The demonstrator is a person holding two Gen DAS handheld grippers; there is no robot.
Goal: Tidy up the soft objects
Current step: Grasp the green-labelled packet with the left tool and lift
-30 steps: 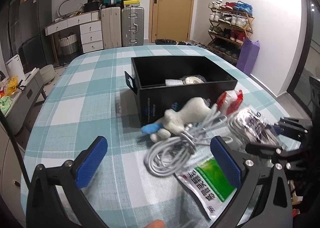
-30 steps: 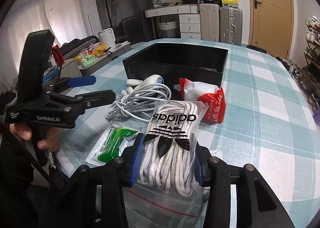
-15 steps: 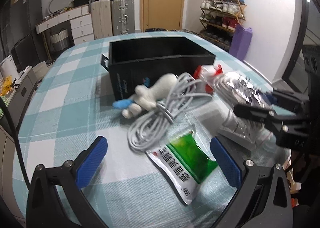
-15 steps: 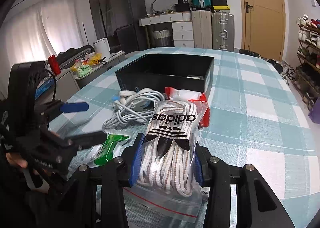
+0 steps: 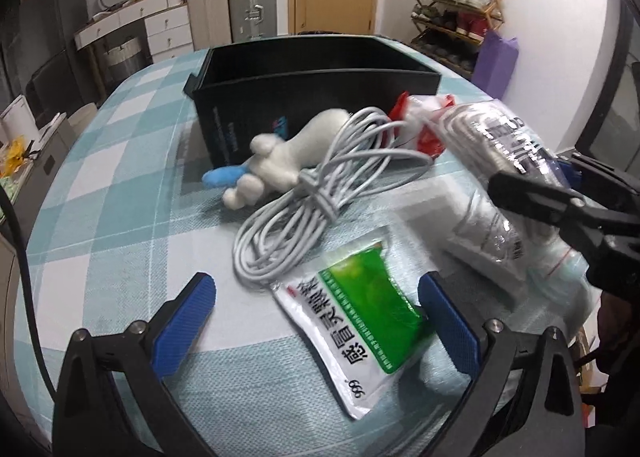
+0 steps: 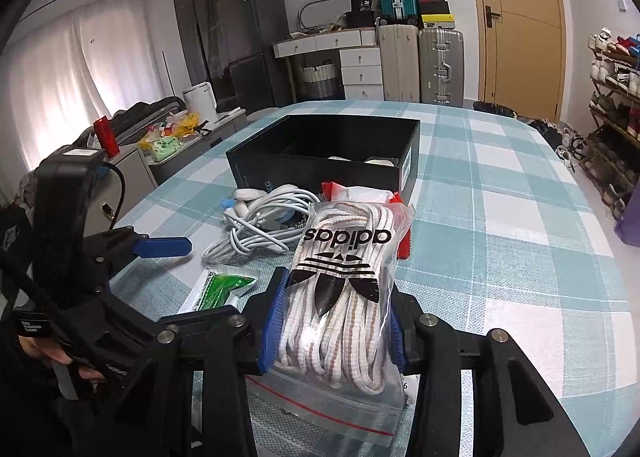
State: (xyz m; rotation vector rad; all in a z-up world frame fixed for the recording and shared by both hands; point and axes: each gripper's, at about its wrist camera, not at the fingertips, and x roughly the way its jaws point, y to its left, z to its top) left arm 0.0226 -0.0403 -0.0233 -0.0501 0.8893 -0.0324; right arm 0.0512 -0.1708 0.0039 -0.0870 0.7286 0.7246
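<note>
My left gripper is open low over the checked tablecloth. A green-and-white sachet lies between its blue pads, which stay clear of it. Beyond it lie a coiled grey cable, a white plush toy and a red-and-white packet, all in front of the black box. My right gripper is shut on a clear zip bag of white laces and holds it just above the table. The bag also shows at the right of the left wrist view.
The black box is open-topped with a few pale items inside. A flat white piece lies under the held bag. The table edge runs close on the left, with a low cabinet beyond. Suitcases, drawers and a shoe rack line the walls.
My left gripper has come down and closer, so the green sachet now sits between its open fingers. The right gripper has kept its hold on the lace bag almost without moving.
</note>
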